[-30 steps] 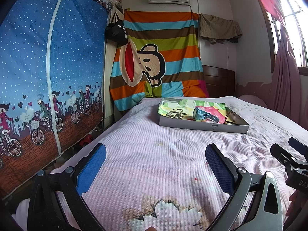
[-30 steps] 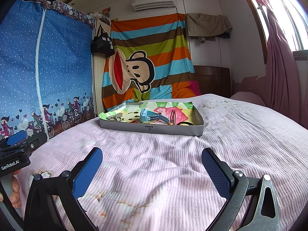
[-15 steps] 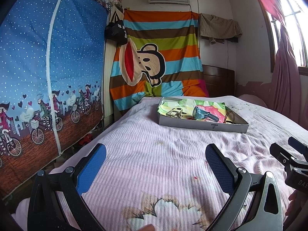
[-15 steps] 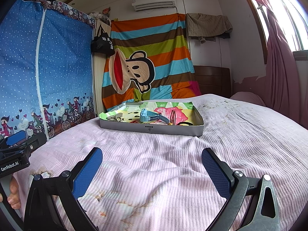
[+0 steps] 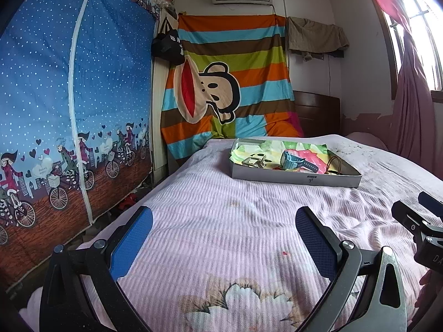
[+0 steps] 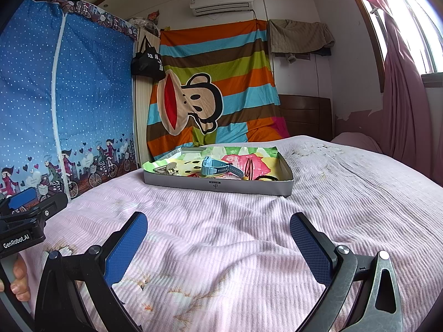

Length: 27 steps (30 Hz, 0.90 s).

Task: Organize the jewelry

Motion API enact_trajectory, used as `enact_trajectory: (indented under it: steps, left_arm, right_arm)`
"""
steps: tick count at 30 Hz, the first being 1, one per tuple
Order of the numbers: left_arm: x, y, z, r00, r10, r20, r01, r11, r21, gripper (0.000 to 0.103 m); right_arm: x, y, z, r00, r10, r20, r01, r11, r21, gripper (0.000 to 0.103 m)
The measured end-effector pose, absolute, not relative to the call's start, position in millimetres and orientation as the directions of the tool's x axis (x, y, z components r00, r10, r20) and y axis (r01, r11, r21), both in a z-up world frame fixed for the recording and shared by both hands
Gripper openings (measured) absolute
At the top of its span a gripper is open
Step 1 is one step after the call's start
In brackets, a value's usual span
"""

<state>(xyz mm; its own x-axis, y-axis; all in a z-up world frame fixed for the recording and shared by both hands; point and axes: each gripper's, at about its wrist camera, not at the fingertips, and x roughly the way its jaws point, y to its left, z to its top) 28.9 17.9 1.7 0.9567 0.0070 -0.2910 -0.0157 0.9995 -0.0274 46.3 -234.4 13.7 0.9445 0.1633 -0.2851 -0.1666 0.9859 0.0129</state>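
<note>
A shallow grey tray (image 5: 293, 176) (image 6: 218, 185) lined with colourful paper rests on the bed, well ahead of both grippers. Inside it lie a light blue watch (image 5: 297, 161) (image 6: 220, 167), a metal clasp piece (image 5: 253, 161) (image 6: 166, 168) at its left end and dark loop bands (image 5: 333, 164) (image 6: 250, 167) at its right. My left gripper (image 5: 221, 227) hovers open over the bedspread with nothing between its blue pads. Equally open and holding nothing, my right gripper (image 6: 218, 227) hangs just to the right of the left one.
The bed (image 5: 221, 221) has a pink ribbed cover. A blue fabric wardrobe (image 5: 69, 96) stands along its left side, a striped monkey cloth (image 5: 227, 88) and dark headboard (image 5: 318, 113) at the far end, and a pink curtain (image 5: 409, 110) at the right.
</note>
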Motion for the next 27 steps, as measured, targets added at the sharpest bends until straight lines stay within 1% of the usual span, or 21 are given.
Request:
enact_trajectory:
  steps: [14,27]
  left_arm:
    - [28.2,15.9,0.5,0.956,0.012,-0.293,-0.015,1.0,-0.009,0.101]
    - [30.2,18.8,-1.5,0.953,0.005,-0.303,-0.012,1.0,-0.023,0.101]
  right_arm:
    - [46.2,-234.7,13.9,0.945,0.163,-0.285,-0.167,0.986,0.013,0.103]
    - [46.2,-234.4,13.8,0.944,0.163,-0.285,-0.166,0.986,0.012,0.103]
